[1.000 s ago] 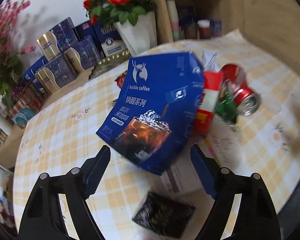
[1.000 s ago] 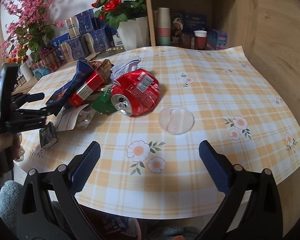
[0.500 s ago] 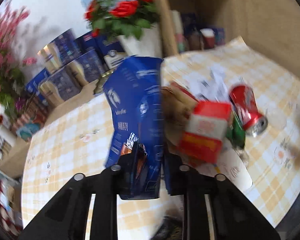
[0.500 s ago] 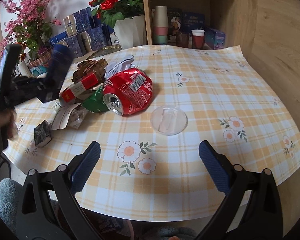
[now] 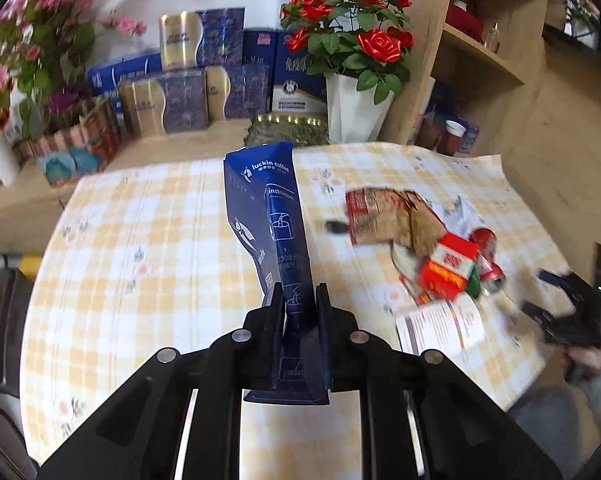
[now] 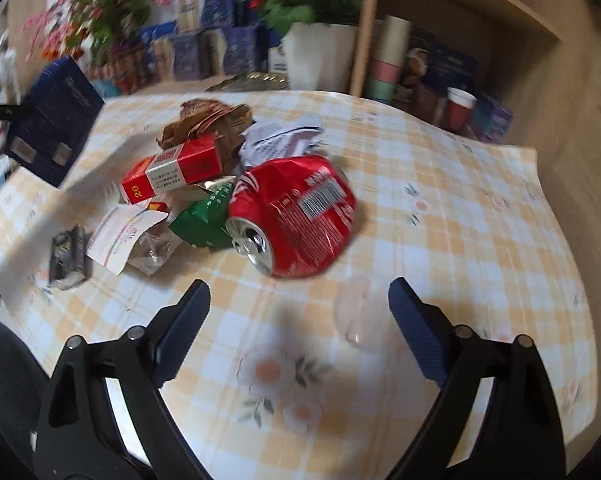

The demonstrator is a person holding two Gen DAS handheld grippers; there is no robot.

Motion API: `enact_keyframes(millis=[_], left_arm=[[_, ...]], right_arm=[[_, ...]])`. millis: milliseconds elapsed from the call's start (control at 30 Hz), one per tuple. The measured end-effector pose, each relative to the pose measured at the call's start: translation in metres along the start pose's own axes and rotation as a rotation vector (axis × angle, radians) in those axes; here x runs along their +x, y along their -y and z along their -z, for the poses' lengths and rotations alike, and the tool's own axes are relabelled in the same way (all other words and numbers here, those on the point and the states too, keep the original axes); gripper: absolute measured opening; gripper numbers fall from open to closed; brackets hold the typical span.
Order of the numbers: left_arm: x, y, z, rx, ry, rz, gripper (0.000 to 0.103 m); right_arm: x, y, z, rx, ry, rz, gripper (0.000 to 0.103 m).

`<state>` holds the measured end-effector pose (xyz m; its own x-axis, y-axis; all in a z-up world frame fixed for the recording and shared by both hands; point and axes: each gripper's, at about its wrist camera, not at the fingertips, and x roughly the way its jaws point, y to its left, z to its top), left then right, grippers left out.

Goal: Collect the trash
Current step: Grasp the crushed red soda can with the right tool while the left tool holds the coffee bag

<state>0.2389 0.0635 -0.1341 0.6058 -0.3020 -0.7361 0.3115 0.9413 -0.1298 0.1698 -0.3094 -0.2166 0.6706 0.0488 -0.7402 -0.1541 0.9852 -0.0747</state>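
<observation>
In my left tongs (image 5: pixel 298 300) the jaws are closing on the blue coffee box (image 5: pixel 268 216), pinched edge-on near one end, with most of its length sticking out past the tips, clear of the table (image 5: pixel 140 240). That long overhang is my worry: the box looks like thin card, so it could swivel or slide out if I swing it fast, and it could crush if I squeeze harder.

My right tongs (image 6: pixel 300 312) are spread wide with the jaws starting to close, nothing between them. Just ahead lies the crushed red can (image 6: pixel 300 216), and a clear lid (image 6: pixel 356 312) sits right by the right finger. The lid is hard to see; I could knock it off the table while reaching. The can is dented and slick, so it may squirt out sideways.

Beyond it the green wrapper (image 6: pixel 208 220), red carton (image 6: pixel 172 170), leaflet (image 6: pixel 120 236) and brown paper (image 6: pixel 208 120) overlap, so dragging one may scatter the others.
</observation>
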Motion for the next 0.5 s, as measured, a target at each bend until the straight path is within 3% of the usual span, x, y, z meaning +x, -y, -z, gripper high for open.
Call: enact_keyframes(millis=[167,500], left_arm=[[-0.012,-0.009,0.034,-0.007,-0.075,0.021,0.015],[-0.008,-0.006,0.041,-0.034,-0.044,0.050,0.017]], right_arm=[[0.032,-0.016,-0.015,-0.097,-0.054,0.042,0.086],[0.068,-0.041,-0.030,-0.257,-0.101,0.116,0.077]])
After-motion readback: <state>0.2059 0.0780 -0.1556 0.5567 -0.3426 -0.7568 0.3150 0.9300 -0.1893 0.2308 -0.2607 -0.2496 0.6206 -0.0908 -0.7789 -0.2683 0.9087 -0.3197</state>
